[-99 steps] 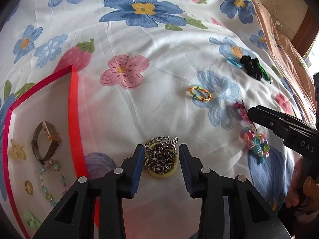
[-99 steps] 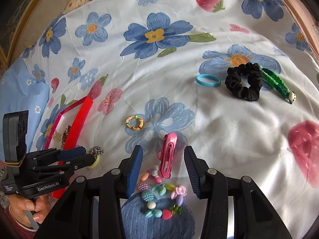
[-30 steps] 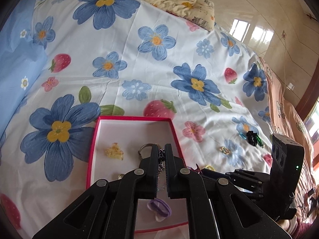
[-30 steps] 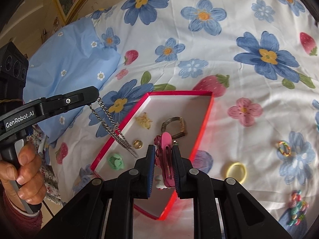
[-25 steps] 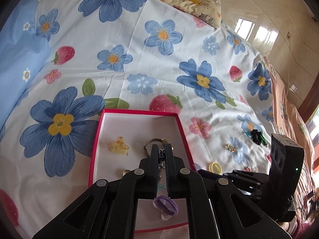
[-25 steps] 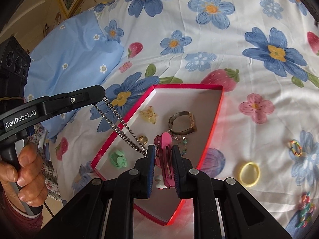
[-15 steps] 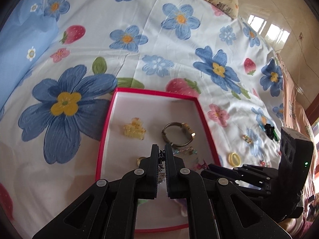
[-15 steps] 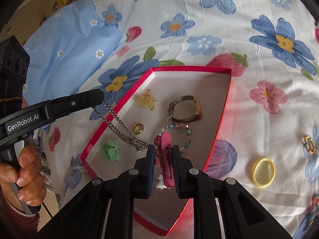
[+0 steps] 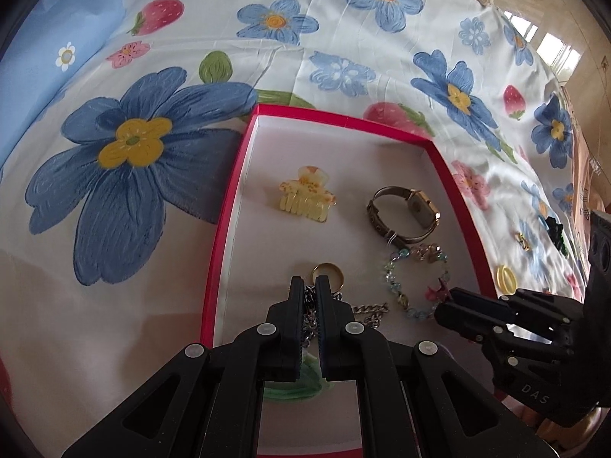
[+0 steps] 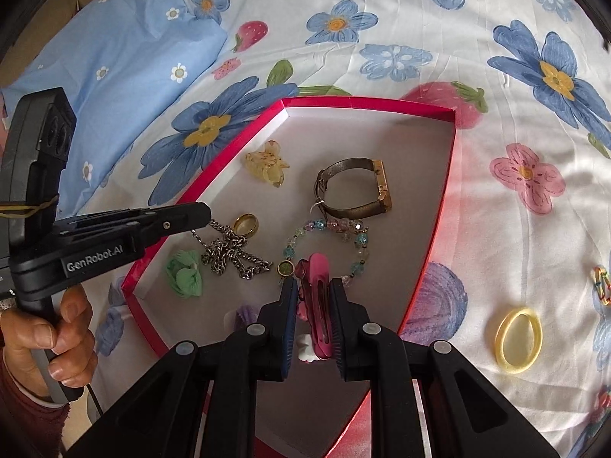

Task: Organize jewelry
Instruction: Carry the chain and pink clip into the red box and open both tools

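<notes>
Both my grippers tilted down over the box point(image 10: 445, 206): left gripper point(image 9: 309, 285) pinched the chain point(image 10: 229, 253), right gripper point(image 10: 313, 286) clamped the pink clip point(image 10: 319, 290), its tail hidden

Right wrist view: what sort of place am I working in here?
Most likely a bedroom: the work surface is a bed with a floral bedsheet, a blue pillow at its edge, and a red jewelry box resting on it.

We see a bed spread with a white sheet point(image 10: 420, 87) printed with blue flowers and strawberries. On it lie a red-rimmed box point(image 10: 445, 206), a pale blue pillow point(image 10: 114, 61) at the far left, a yellow hair tie point(image 10: 518, 339) just right of the box, and a multicoloured hair tie point(image 10: 600, 280) farther right.
</notes>
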A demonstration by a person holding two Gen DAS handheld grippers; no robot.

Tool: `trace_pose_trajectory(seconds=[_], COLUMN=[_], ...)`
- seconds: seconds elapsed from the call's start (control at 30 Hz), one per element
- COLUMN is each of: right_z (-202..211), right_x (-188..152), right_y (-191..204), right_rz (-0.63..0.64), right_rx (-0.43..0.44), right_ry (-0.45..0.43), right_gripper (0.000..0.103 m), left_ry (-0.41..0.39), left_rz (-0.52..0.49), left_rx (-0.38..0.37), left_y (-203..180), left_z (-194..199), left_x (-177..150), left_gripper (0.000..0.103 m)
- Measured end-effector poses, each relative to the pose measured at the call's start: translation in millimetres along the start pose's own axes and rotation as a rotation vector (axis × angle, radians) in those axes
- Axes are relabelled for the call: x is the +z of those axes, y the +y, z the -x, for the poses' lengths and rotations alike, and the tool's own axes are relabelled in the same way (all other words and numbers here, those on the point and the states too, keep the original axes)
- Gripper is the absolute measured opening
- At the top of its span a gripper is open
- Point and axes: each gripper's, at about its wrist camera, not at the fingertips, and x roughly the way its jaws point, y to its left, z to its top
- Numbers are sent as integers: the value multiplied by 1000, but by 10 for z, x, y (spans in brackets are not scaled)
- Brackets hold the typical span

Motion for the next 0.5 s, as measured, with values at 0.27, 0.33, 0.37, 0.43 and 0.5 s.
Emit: trace_pose_trajectory(seconds=[0.27,0.33,0.37,0.43,0.5], right_z=[-49,-47,-49,-49,-42], right_x=[-10,-10,-8,-4,0], right_y=[56,52,55,54,48], right_rz=[20,18,16,12,5], right_rx=[-10,-8,-7,-4,3], right_ry=[13,12,11,10,8], right_gripper=[17,17,17,18,18], left_ry=[36,33,33,34,35], left_rz=[-9,-11,-11,-10,-6], left_rx=[25,29,31,36,39], left_y=[-6,-16,-19,-23,-27], left_z=[-132,-137,-138,-138,-136], left_x=[-53,-53,-49,-49,-48], left_gripper=[5,5,5,6,10])
